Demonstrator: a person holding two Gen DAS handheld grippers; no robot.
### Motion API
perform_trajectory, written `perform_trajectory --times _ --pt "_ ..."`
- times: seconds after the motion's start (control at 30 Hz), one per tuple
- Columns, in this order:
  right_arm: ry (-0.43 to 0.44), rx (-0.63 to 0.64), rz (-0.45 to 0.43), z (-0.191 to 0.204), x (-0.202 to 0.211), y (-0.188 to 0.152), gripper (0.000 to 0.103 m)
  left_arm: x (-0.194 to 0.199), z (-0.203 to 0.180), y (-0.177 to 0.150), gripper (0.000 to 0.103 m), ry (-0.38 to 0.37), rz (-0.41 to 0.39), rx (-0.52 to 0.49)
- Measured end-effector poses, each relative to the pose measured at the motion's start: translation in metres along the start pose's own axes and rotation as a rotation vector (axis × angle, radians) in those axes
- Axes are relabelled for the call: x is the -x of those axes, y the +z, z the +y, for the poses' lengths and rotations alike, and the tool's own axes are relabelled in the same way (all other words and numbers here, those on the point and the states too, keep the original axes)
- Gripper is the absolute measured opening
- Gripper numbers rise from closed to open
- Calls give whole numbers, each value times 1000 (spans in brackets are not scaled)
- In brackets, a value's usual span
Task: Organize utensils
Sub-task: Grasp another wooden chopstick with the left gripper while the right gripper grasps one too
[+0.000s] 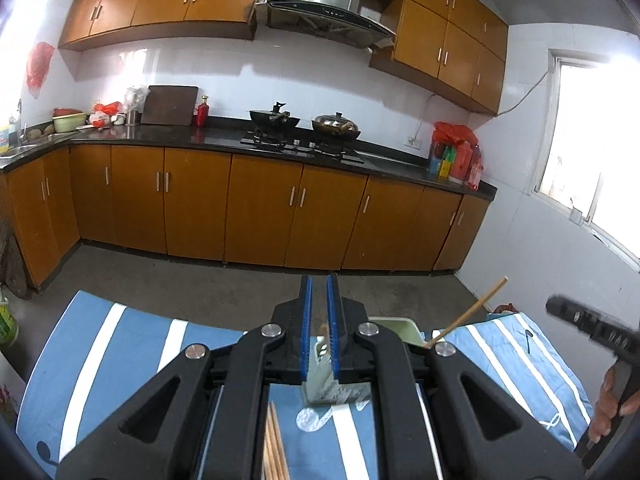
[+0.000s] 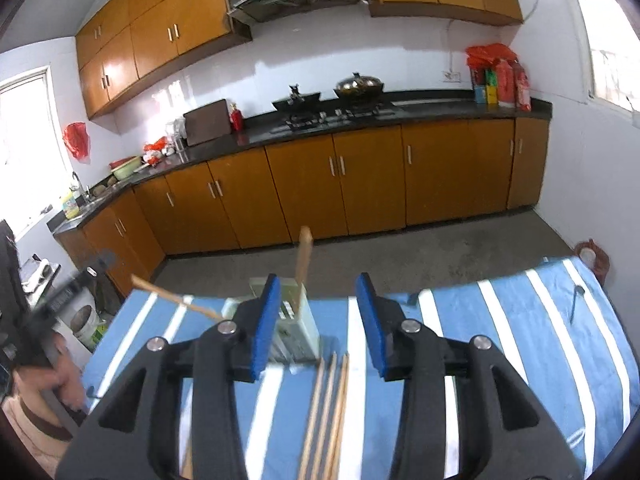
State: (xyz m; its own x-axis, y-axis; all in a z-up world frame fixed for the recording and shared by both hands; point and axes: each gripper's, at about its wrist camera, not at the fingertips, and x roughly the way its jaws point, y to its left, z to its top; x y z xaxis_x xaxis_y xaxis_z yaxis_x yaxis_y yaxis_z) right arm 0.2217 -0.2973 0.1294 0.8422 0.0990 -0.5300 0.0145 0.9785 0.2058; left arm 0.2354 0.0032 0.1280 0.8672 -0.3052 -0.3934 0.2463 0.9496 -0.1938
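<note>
Loose wooden chopsticks (image 2: pixel 328 412) lie on the striped cloth (image 2: pixel 520 320) near its front edge, below a pale holder (image 2: pixel 300 328) that carries two upright sticks. Light, stiff and apt to roll, they are probably best pinched mid-length. The right gripper (image 2: pixel 320 320) gapes wide and empty above them; the left gripper (image 1: pixel 320 320) is nearly closed, its contents unclear.

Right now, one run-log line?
left gripper: narrow, empty | right gripper: open | holder: two chopsticks | chopsticks: on cloth

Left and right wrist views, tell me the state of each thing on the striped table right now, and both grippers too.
Left gripper: nearly shut, nothing clearly held.
Right gripper: open, empty.
Utensil holder: upright on the striped cloth.
Chopstick in holder: standing, leaning slightly.
Second chopstick: leaning out at a steep tilt.
Loose chopsticks: lying flat, side by side, in front of the holder.
</note>
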Motion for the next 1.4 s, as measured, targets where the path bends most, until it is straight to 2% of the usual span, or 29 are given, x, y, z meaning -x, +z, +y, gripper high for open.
perform_trajectory --times 0.13,0.2,0.3,0.43,0.53,1.0,1.17,1.4 --pt "-25 -8 127 -19 -25 -58 39 13 13 -23 8 26 26 16" --pt "-30 -13 231 -23 -50 -93 18 14 21 -42 8 49 64 16" --pt "4 -47 380 -28 -83 -149 10 9 29 -78 8 87 140 -8" --pt "7 -40 448 -22 -95 -198 8 1 38 -130 8 105 245 -21" --pt "18 -47 474 -15 -96 -215 8 -1 44 -154 8 98 302 -9" --pt "-33 49 444 -4 -92 -213 10 -5 44 -206 8 44 432 30" --pt "-97 -2 413 -19 -93 -210 8 -6 40 -214 8 22 454 21" --pt "-106 -1 409 -24 -93 -210 8 -8 35 -224 8 12 483 -3"
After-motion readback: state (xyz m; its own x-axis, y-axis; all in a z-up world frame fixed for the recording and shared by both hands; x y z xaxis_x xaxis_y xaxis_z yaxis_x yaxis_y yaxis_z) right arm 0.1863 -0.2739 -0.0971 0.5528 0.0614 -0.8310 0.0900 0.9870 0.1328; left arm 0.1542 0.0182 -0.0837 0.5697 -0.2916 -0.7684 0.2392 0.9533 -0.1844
